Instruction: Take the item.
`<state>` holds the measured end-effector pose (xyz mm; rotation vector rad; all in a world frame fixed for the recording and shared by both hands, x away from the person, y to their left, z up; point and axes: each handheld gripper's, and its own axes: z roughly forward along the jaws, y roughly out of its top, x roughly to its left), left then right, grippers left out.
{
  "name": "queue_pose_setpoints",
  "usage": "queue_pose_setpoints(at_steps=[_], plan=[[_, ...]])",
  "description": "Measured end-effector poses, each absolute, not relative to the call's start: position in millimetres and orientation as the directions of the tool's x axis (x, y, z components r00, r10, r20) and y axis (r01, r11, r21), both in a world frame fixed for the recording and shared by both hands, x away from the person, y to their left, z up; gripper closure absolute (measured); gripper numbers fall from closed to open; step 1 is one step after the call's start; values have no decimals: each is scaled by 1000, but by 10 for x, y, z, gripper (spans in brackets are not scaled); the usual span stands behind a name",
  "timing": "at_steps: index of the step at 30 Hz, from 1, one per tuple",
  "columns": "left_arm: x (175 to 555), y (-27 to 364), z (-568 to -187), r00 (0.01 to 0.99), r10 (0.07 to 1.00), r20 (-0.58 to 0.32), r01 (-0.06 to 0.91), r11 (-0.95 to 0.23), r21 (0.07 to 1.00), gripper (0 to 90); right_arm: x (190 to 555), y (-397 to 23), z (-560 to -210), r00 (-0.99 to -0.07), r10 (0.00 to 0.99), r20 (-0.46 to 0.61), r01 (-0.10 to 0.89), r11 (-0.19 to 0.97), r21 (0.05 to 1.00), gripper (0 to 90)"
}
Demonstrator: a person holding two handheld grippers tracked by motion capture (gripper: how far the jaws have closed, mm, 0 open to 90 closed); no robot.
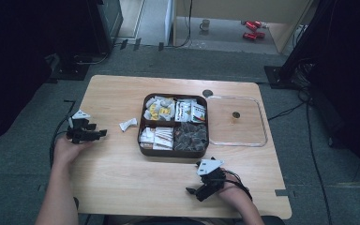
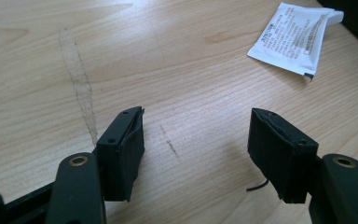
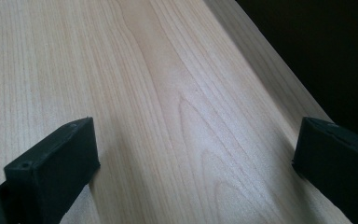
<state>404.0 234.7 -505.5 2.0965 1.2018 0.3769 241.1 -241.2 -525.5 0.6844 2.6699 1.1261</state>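
The left gripper (image 2: 196,140), jaws half open and empty, approaches the white sachet (image 1: 128,124) near the surface's left edge; next, straddle and close. The right gripper (image 1: 204,187) rests wide open, empty.

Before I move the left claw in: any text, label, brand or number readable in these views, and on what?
None can be read.
White sachet loose on the table: rows of small dark print, too blurred to read.
Packets in the brown four-compartment tray: yellow, red and dark marks, too small to read.
Clear lid beside the tray: no text visible.
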Motion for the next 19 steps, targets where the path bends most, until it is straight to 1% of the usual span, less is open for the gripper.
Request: queue_pose_setpoints(at_steps=[2, 6, 11, 19], plan=[[4033, 2345, -5072, 531, 845, -68, 633, -343, 694, 340, 2411, -2412, -5255, -882, 471, 26, 348, 611, 711, 0], [4036, 2354, -5074, 524, 848, -79, 637, -328, 697, 338, 2411, -2412, -5255, -882, 471, 26, 347, 611, 711, 0], [4023, 2336, -5096, 530, 846, -60, 622, -339, 706, 288, 2411, -2412, -5255, -882, 471, 26, 347, 611, 711, 0], [4008, 2311, -5121, 522, 852, -37, 606, -340, 719, 273, 2411, -2412, -5255, -882, 471, 26, 348, 611, 711, 0]])
